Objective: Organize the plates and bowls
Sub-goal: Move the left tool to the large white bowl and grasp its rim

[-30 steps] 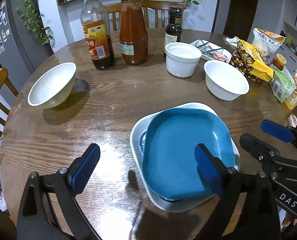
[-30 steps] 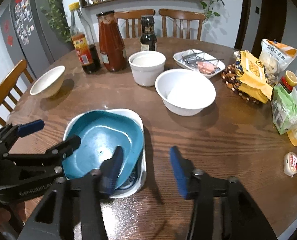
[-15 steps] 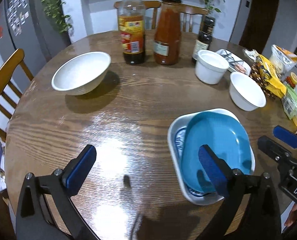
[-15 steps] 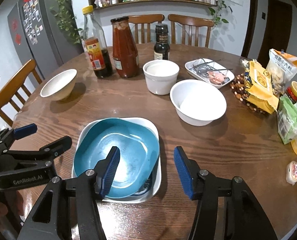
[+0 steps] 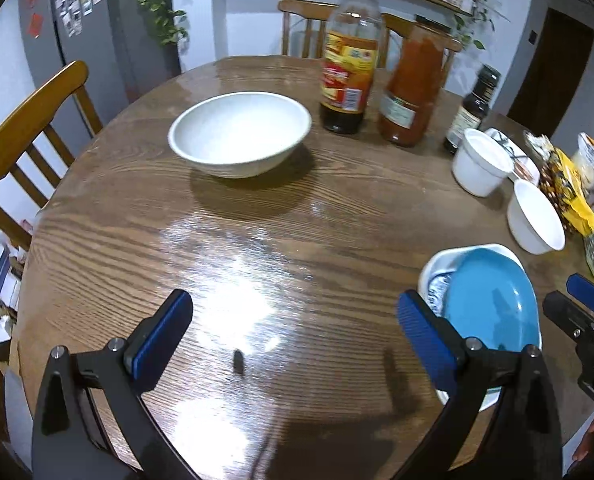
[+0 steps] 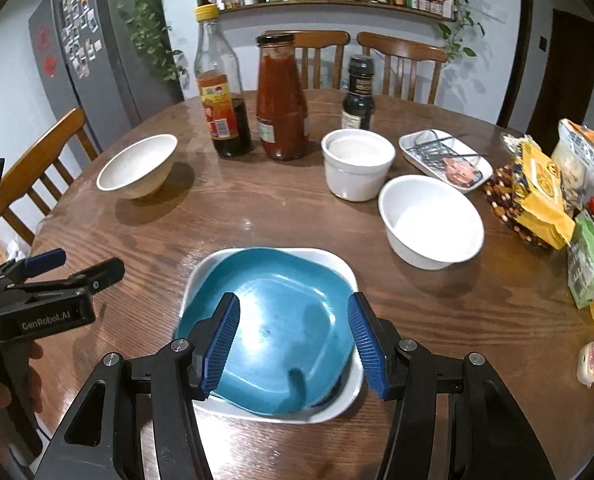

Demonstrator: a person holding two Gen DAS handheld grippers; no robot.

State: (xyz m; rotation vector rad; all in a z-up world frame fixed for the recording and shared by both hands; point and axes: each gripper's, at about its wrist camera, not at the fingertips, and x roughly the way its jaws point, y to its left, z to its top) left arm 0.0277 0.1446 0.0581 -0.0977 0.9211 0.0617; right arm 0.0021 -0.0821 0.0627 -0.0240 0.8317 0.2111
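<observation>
Hovering with fingers apart, the right gripper is above the blue plate, which lies in the white square plate. The left gripper is wide apart over the wooden table, facing a white bowl.

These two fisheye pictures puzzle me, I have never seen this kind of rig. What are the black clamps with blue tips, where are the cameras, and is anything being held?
A person holds a two-finger tool in each hand, each carrying a camera that looks along its blue-padded fingers. The left view shows the left hand-held gripper, open over bare wood on the round table. The right view shows the right hand-held gripper, open above a blue plate lying in a white square plate. Neither holds anything. Also on the table: three white bowls, sauce bottles and snack packets.
</observation>
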